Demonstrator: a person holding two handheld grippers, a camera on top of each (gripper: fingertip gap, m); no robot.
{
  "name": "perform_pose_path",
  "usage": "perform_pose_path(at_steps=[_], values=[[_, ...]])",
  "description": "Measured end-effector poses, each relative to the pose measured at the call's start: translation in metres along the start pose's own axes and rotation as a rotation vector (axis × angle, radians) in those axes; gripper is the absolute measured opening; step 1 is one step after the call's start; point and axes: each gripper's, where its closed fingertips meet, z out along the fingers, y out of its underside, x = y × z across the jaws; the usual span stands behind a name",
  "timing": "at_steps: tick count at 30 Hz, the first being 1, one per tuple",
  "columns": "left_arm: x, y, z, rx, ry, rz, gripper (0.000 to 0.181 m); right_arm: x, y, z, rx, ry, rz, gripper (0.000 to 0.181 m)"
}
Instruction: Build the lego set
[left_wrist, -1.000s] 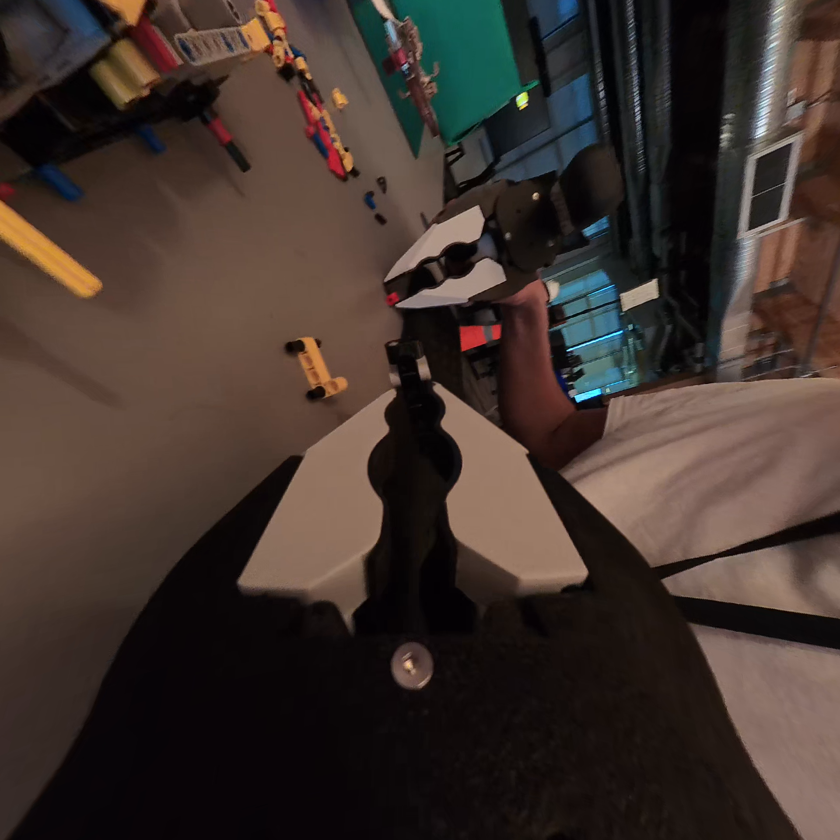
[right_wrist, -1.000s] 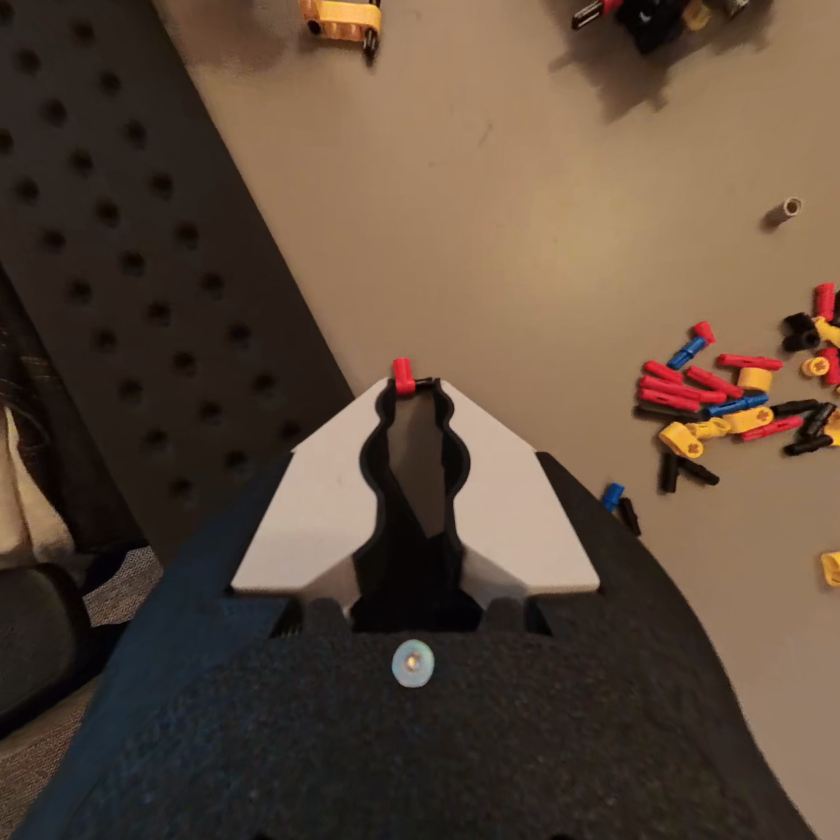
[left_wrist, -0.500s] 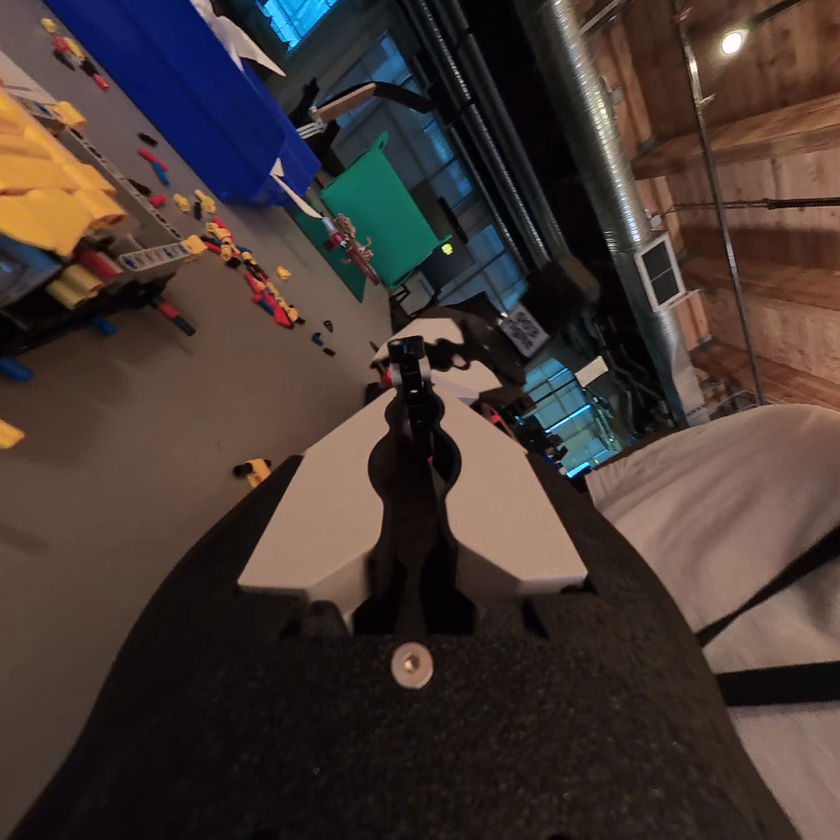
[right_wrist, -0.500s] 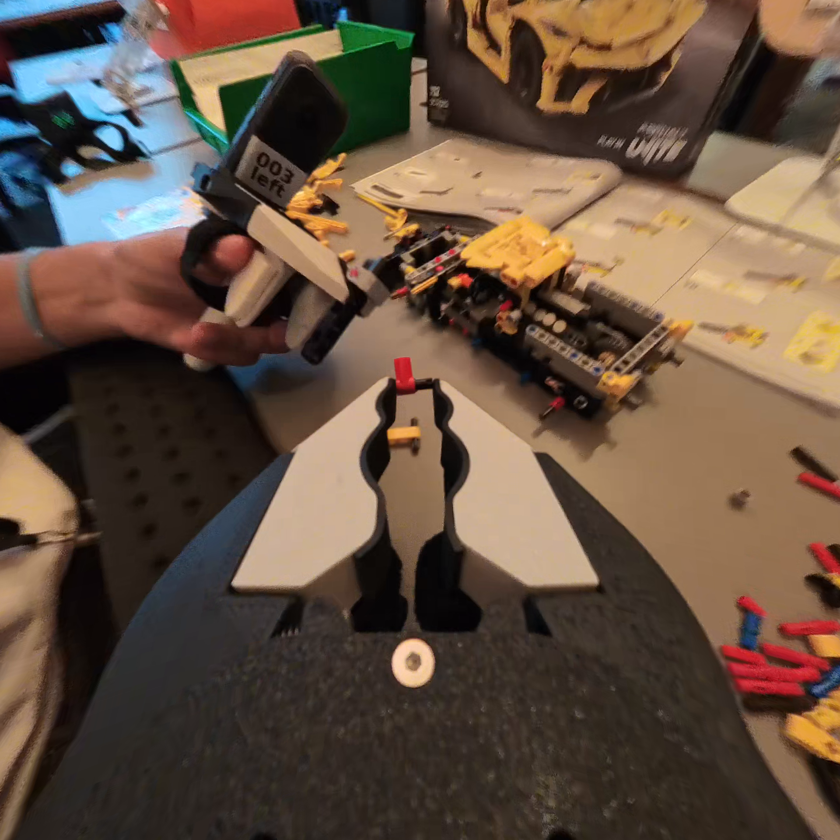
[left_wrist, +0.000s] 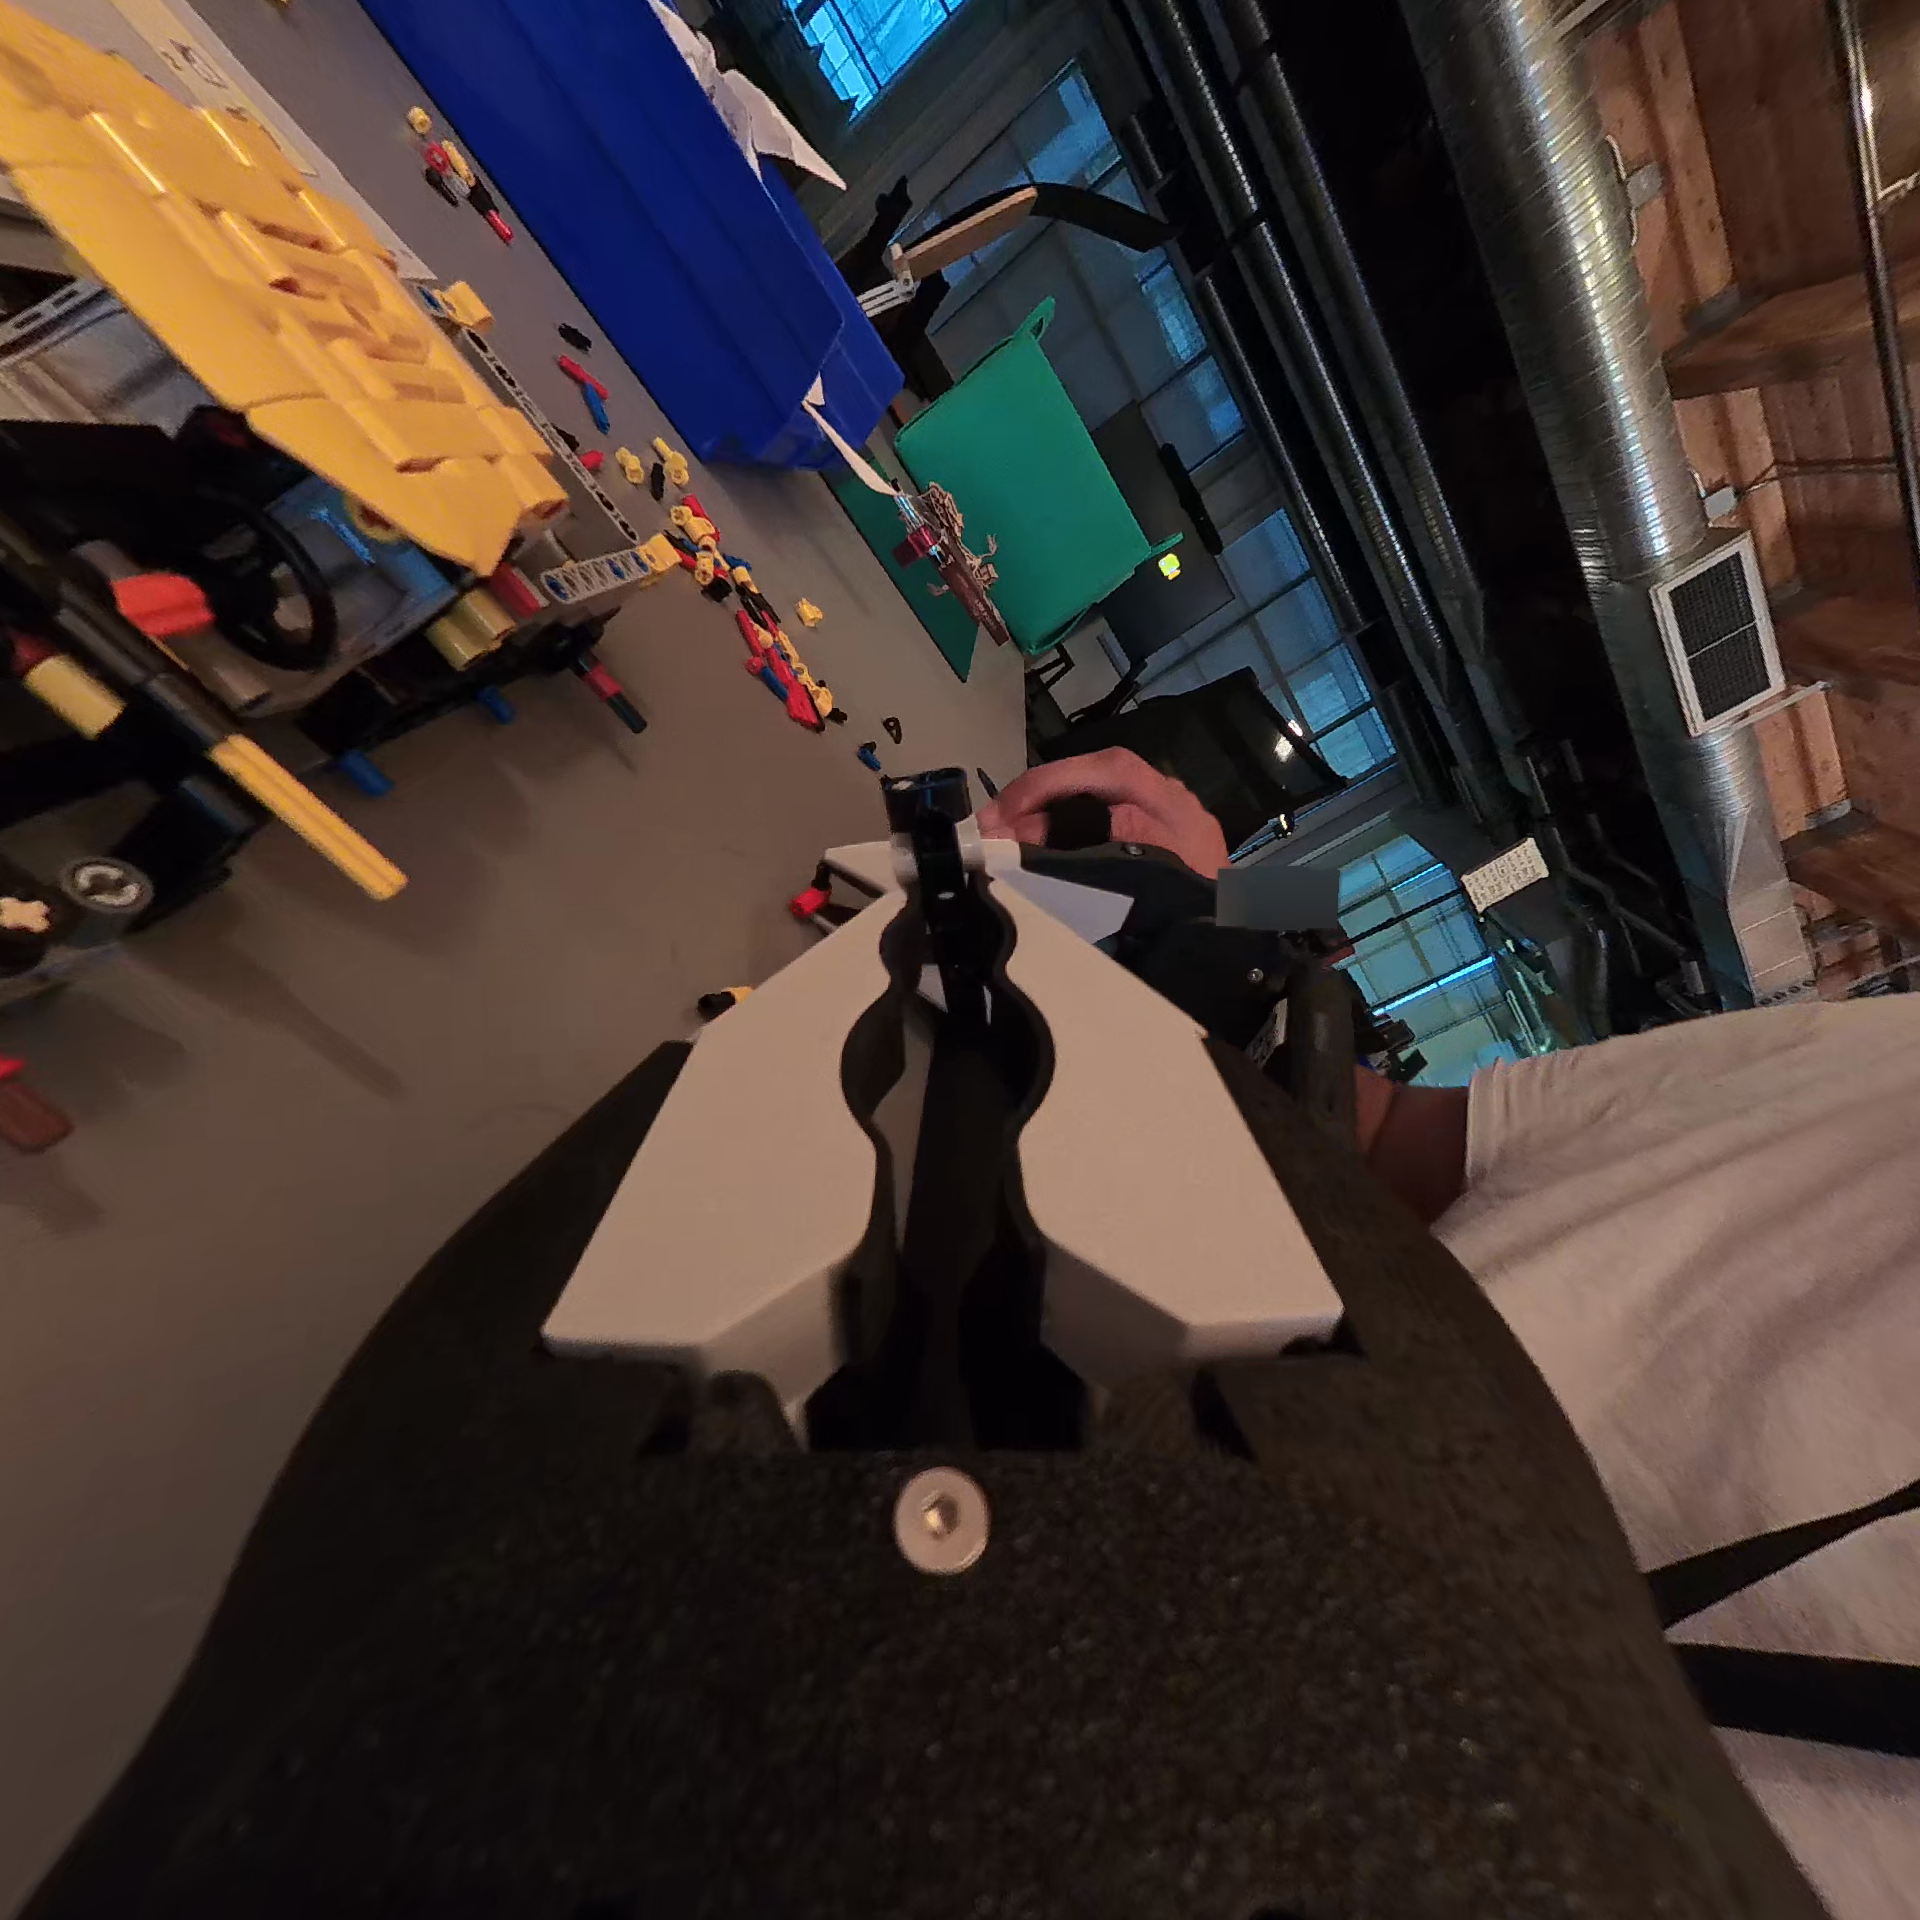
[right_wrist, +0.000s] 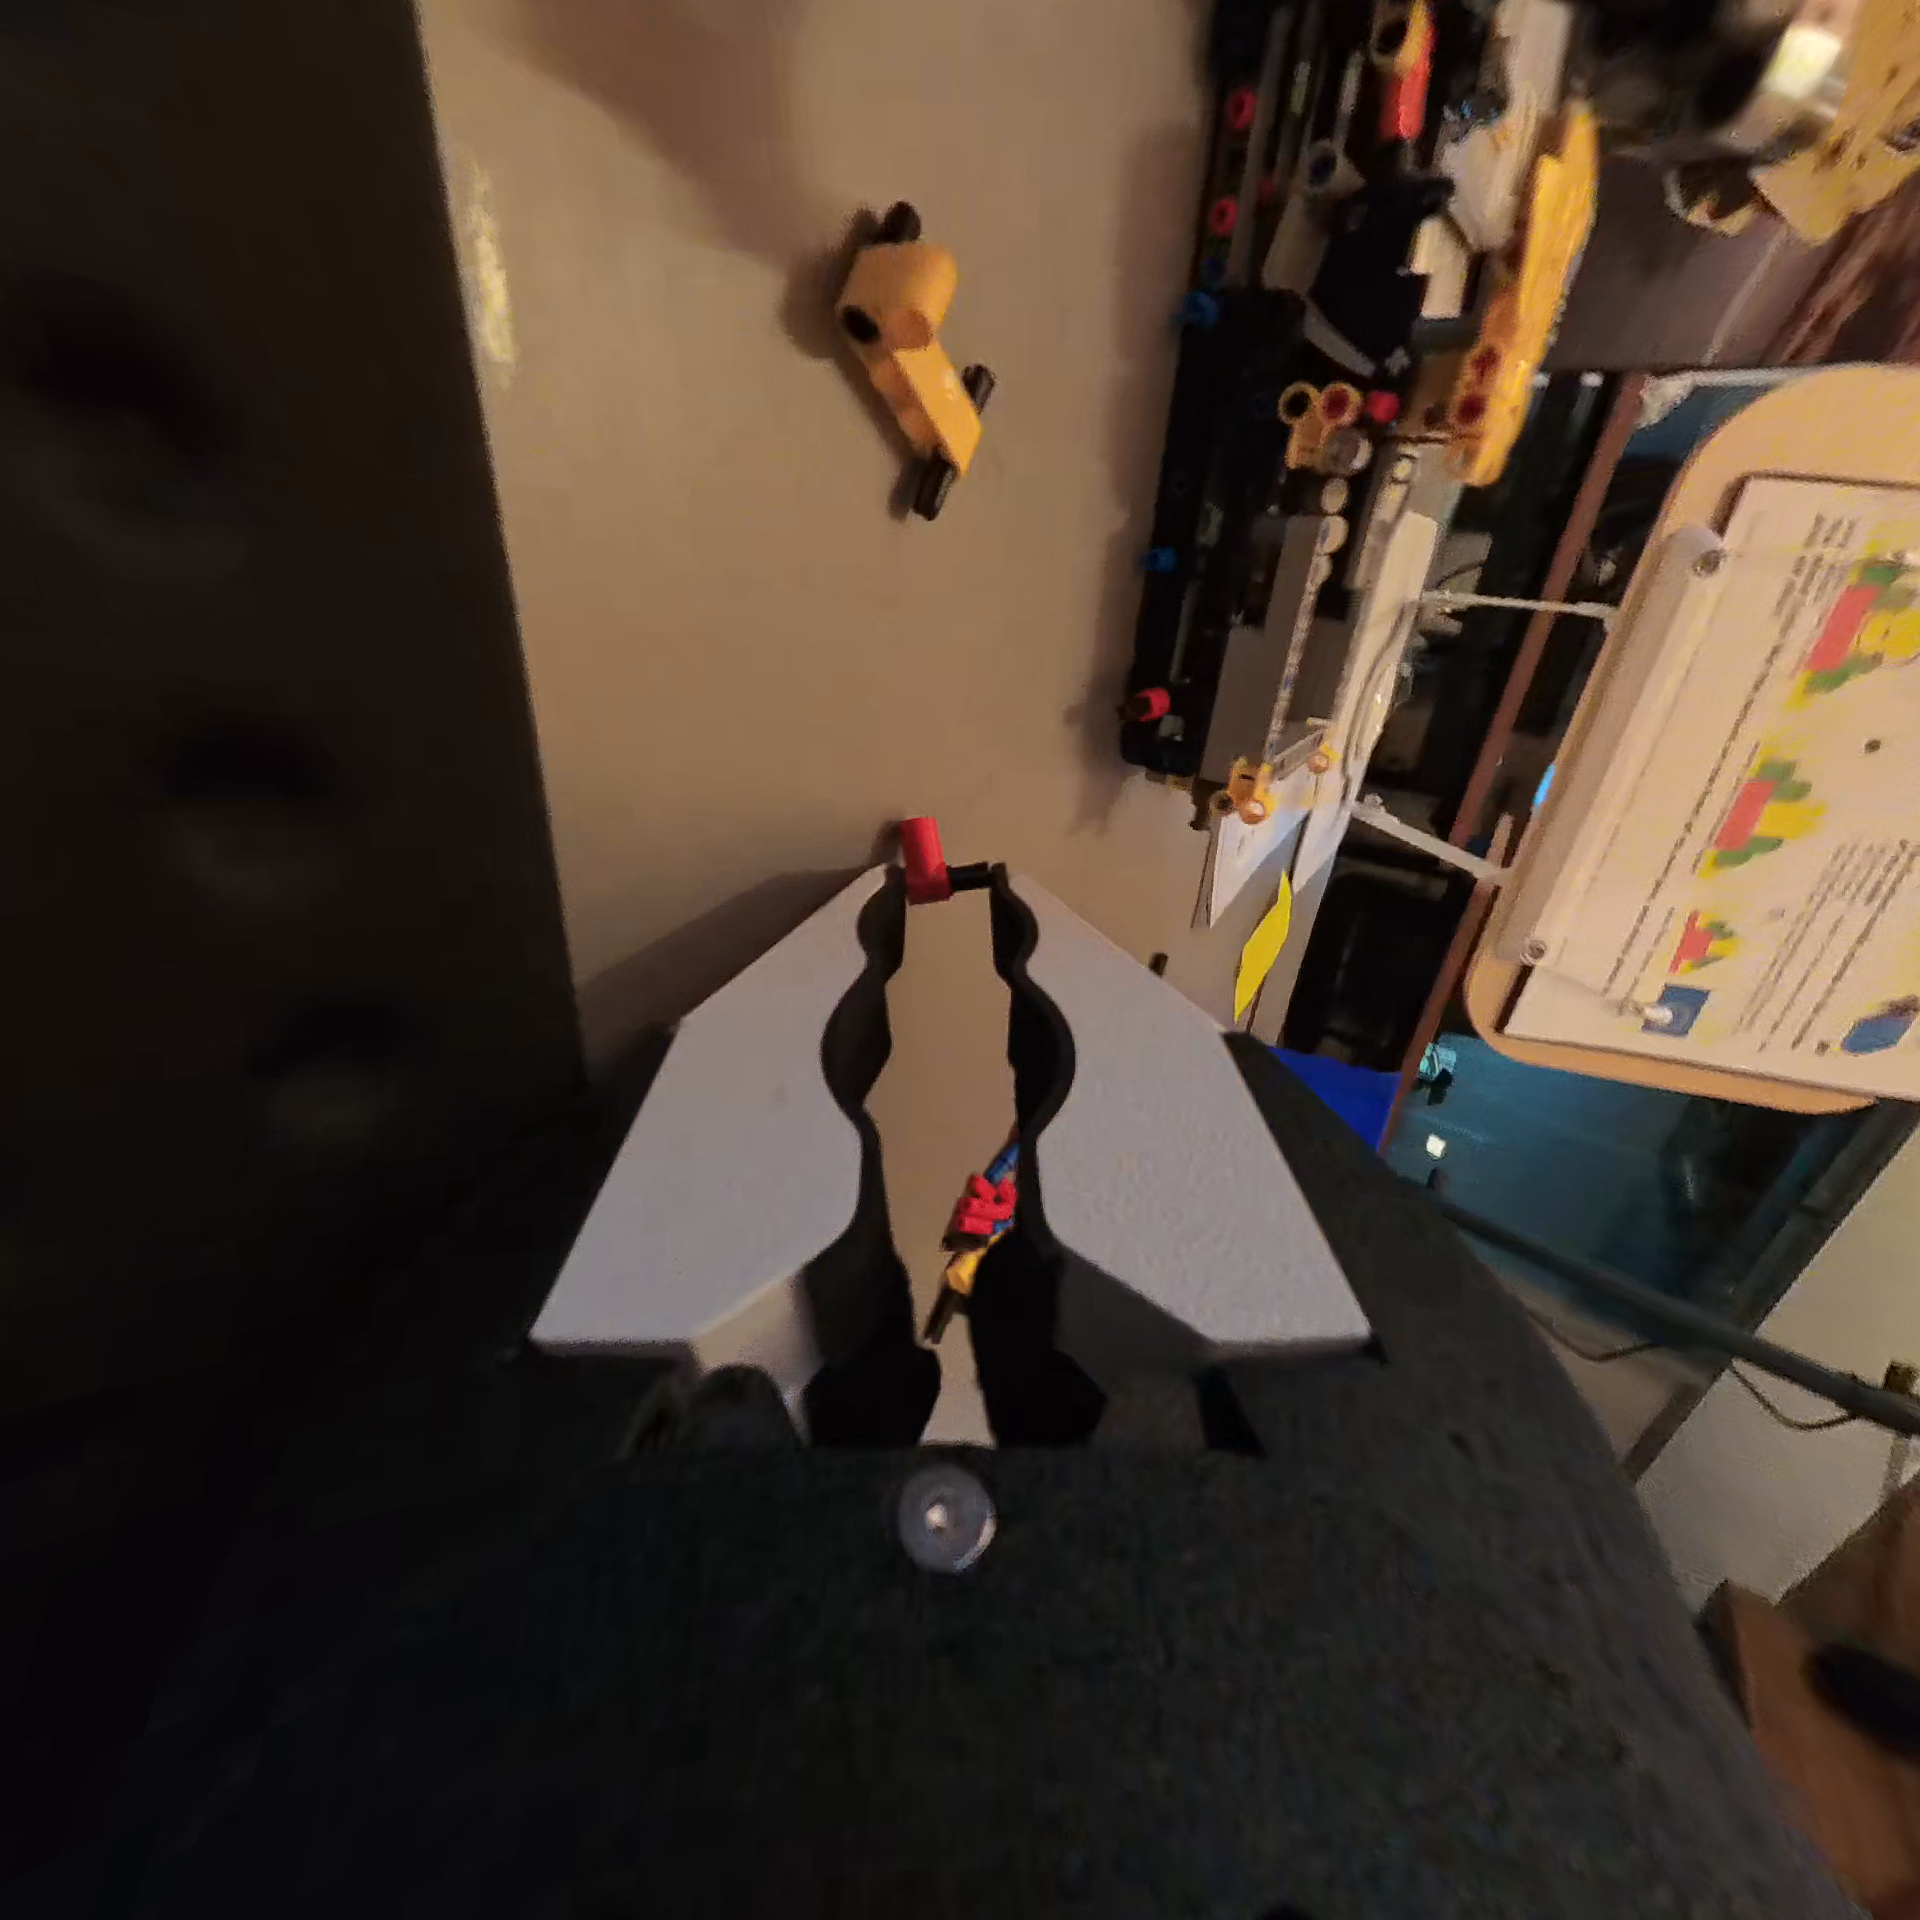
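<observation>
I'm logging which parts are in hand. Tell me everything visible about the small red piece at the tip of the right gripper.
The red piece is a small, glossy plastic connector with a short cylindrical end pointing away from the camera. A thin black pin juts sideways from it. The right gripper pinches the pair at its fingertips, red against one finger and the pin's end against the other. It is held above the tan table, touching nothing else.
</observation>
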Motion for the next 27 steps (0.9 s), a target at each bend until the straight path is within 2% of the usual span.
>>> perform_pose_path(at_steps=[6, 12, 17, 19, 23, 27], values=[[0.000, -0.001, -0.002, 0.008, 0.017, -0.024, 0.008, 0.000, 0.000, 0.001, -0.001, -0.013, -0.085, 0.016], [0.001, -0.001, -0.002, 0.010, 0.032, -0.040, 0.008, -0.004, -0.002, -0.003, 0.032, -0.061, 0.007, 0.017], [0.001, -0.003, -0.004, 0.021, 0.049, -0.063, 0.008, -0.010, -0.013, -0.019, 0.169, -0.252, 0.305, 0.032], [0.002, -0.003, -0.004, 0.025, 0.054, -0.068, 0.008, -0.008, -0.017, -0.027, 0.260, -0.366, 0.493, 0.032], [0.002, -0.002, -0.004, 0.020, 0.058, -0.070, 0.008, 0.003, -0.005, -0.030, 0.375, -0.582, 0.852, 0.031], [0.002, -0.002, -0.004, 0.019, 0.058, -0.071, 0.008, 0.006, 0.008, -0.028, 0.454, -0.770, 1.080, 0.023]])
